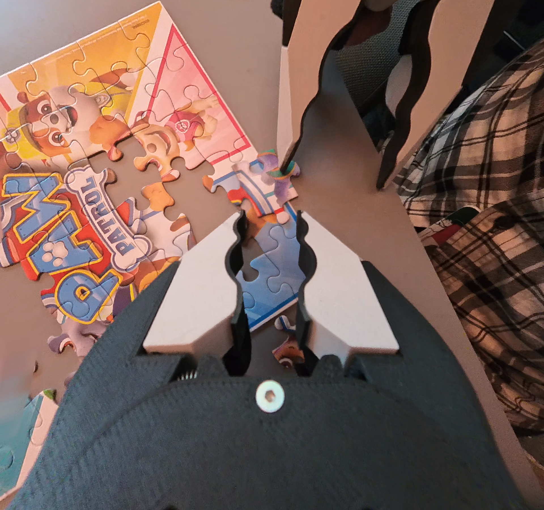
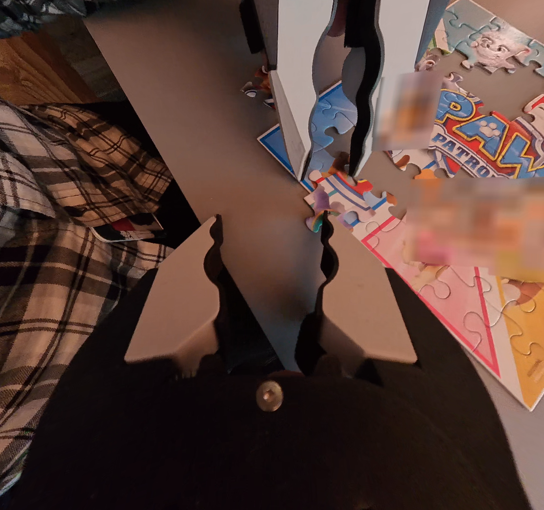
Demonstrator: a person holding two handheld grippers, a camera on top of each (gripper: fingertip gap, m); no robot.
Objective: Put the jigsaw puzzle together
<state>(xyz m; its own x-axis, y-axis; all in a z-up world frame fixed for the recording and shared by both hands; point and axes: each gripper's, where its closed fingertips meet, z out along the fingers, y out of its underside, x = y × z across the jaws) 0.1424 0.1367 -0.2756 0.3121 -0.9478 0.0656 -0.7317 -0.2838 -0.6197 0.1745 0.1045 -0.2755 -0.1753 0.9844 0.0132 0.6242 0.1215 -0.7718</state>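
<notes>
On the grey table (image 1: 338, 207) most of my jigsaw puzzle (image 1: 97, 148) is joined, middle holes remain, both the left gripper (image 1: 269, 219) and right gripper (image 2: 270, 217) wide and empty, nudging a rainbow piece (image 1: 281, 172).

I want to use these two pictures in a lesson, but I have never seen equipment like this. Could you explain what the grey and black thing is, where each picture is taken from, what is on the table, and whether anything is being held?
No robot here: a person holds hand-operated tongs in each hand, each carrying a camera looking forward along its two fingers. One picture is from the left tongs, the other from the right tongs; each also shows the other pair farther off.

On the grey table lies a partly finished cartoon jigsaw puzzle with gaps in its middle. A small cluster of joined pieces lies at its edge near the table's rim, resting partly on a blue section, and a few loose pieces lie beyond that.

Both tongs are open and hold nothing. One finger of the right tongs touches down on the cluster, apparently nudging it. The plaid fabric is the person's clothing.
</notes>
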